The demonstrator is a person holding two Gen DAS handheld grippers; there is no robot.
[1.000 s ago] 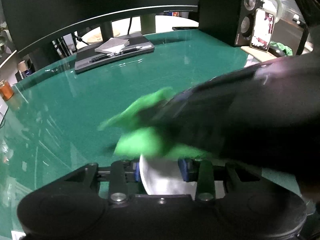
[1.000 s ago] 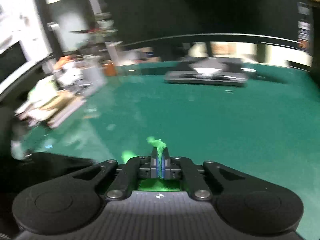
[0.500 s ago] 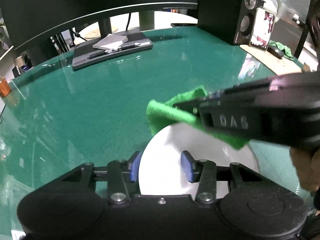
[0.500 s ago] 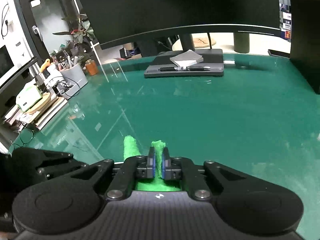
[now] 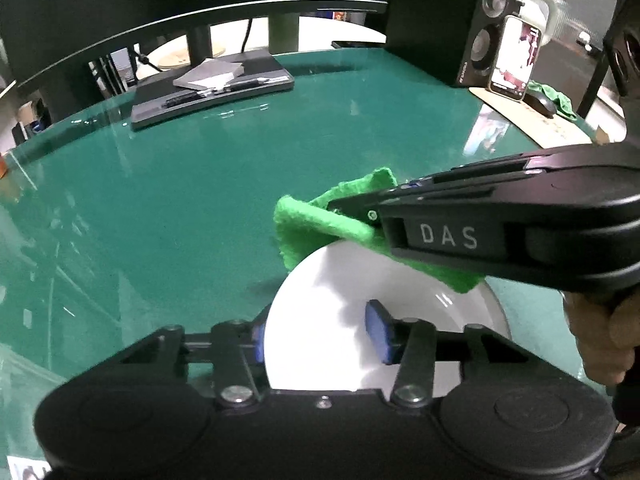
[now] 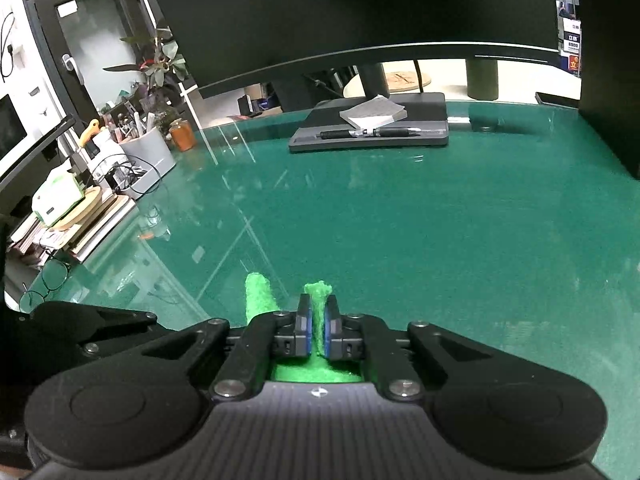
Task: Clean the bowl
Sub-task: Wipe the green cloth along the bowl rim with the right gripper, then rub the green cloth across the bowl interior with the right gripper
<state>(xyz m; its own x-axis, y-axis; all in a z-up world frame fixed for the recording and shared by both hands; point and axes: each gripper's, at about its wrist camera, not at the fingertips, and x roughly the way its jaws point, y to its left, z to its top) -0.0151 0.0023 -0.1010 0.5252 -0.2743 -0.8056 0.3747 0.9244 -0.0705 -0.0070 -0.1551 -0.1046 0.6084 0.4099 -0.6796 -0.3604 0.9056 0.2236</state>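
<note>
A white bowl [image 5: 328, 280] sits tilted toward me on the green table, low in the left wrist view. My left gripper [image 5: 319, 336] straddles its near left wall, one blue pad outside the rim and one inside, and its jaws are closing on that wall. My right gripper [image 5: 340, 204] reaches in from the right and is shut on a bright green cloth [image 5: 308, 224]. The cloth lies over the bowl's far rim. In the right wrist view the cloth [image 6: 318, 300] sticks up between the pads of the right gripper [image 6: 318, 320]. The bowl is hidden there.
A grey monitor base [image 5: 208, 88] with a notepad and pen stands at the back under a wide monitor [image 6: 360, 8]. A speaker [image 5: 488, 40] and a phone [image 5: 516, 60] are at the back right. Desk clutter [image 6: 140, 152] and glasses [image 6: 44, 284] line the left edge. A hand [image 5: 600, 340] holds the right gripper.
The right gripper and cloth swept from across the bowl's front to its far rim, then stopped. More of the bowl shows. The left pads stand wider apart than a second ago.
</note>
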